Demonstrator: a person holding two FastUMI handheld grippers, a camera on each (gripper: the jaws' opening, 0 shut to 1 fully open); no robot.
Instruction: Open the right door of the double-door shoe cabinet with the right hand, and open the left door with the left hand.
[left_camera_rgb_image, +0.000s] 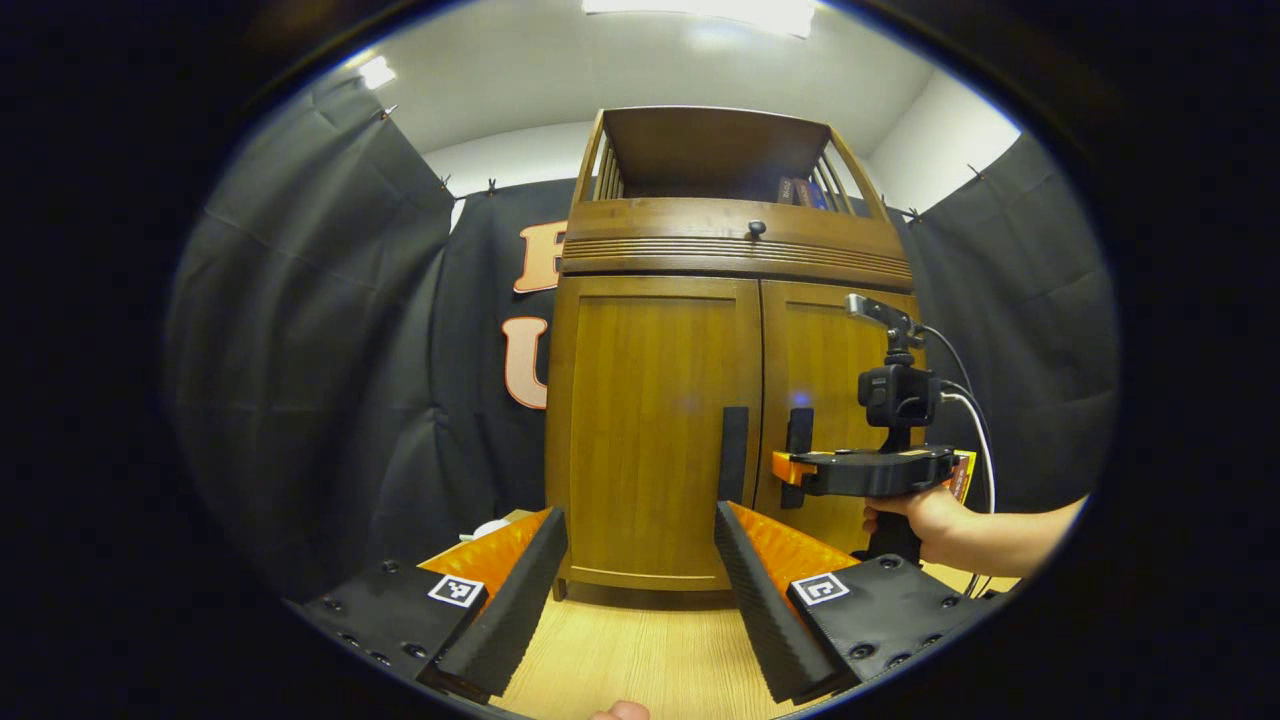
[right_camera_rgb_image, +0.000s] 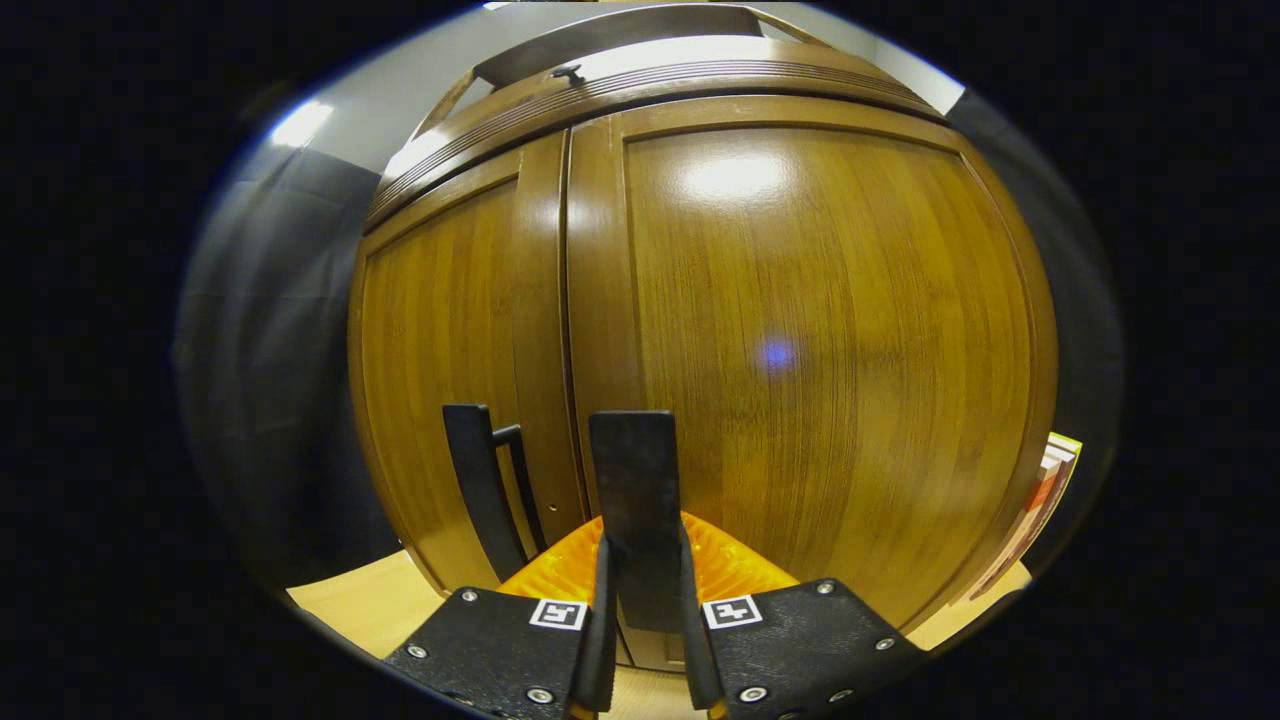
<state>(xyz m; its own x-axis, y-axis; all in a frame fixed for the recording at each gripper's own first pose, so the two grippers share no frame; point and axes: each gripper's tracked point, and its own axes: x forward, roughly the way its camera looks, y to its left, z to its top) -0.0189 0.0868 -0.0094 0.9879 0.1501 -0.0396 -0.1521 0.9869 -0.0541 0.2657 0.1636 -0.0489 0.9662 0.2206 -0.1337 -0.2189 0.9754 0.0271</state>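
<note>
Cabinet (left_camera_rgb_image: 700, 400): wooden, upright on the floor in the left gripper view, straight ahead of the left gripper; open shelf on top with slatted sides, small dark knob (left_camera_rgb_image: 757, 228) on the band under it.
Floor (left_camera_rgb_image: 650, 660): pale wood grain, under the cabinet and between the left fingers.
Left door (left_camera_rgb_image: 655, 430): closed, flush with the frame; in the right gripper view lies left of the centre seam.
Right door (right_camera_rgb_image: 830, 340): closed, very near the right camera, glossy, with a light reflection near the top.
Left handle (left_camera_rgb_image: 733, 452): dark vertical bar at the inner edge of the left door, untouched; also seen at (right_camera_rgb_image: 480, 490), just beside the right gripper.
Right handle (right_camera_rgb_image: 637, 500): dark vertical bar at the inner edge of the right door, standing between the right fingers.
Right gripper (right_camera_rgb_image: 645, 640): narrowed on the right handle, both fingers pressing against the sides of the bar; from the left gripper view seen at (left_camera_rgb_image: 792, 468), its tip at the same handle, a camera mounted above, cables behind.
Hand (left_camera_rgb_image: 920, 515): holding the grip of the right gripper from below, forearm coming in from the right.
Left gripper (left_camera_rgb_image: 640, 590): spread wide, nothing between the fingers, well apart from the cabinet, aimed at the left door.
</note>
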